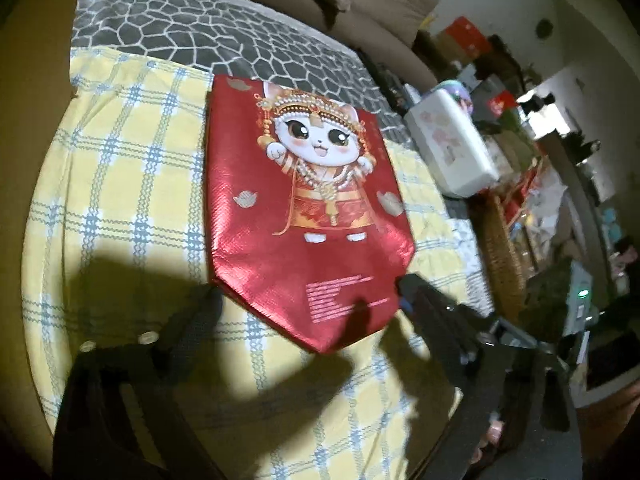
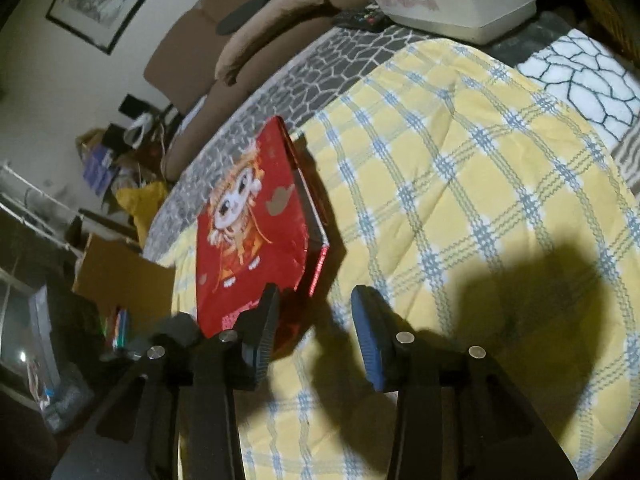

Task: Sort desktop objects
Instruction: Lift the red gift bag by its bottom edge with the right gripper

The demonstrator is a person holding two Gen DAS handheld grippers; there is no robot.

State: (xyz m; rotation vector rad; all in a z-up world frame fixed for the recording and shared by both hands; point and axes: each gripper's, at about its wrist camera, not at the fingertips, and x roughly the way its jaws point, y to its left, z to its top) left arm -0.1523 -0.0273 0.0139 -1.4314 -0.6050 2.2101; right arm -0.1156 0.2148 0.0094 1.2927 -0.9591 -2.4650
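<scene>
Left wrist view: one red cat-print bag [image 1: 304,208] lies on the yellow checked cloth [image 1: 120,184], its white text unreadable; left gripper [image 1: 308,296] spread wide, empty. Right gripper [image 2: 314,300] partly open, empty, bag at ten o'clock

Red foil bag [image 1: 304,200], shiny embossed texture, cartoon cat in ornate headdress and red-gold robe printed on front, block of small pale text near pointed bottom end. Folded flat, lying face up on yellow plaid cloth [image 1: 132,184], top edge reaching onto grey cobble-pattern cover [image 1: 224,32]. Right wrist view: one side edge lifted a bit, showing thin folded layers.
</scene>
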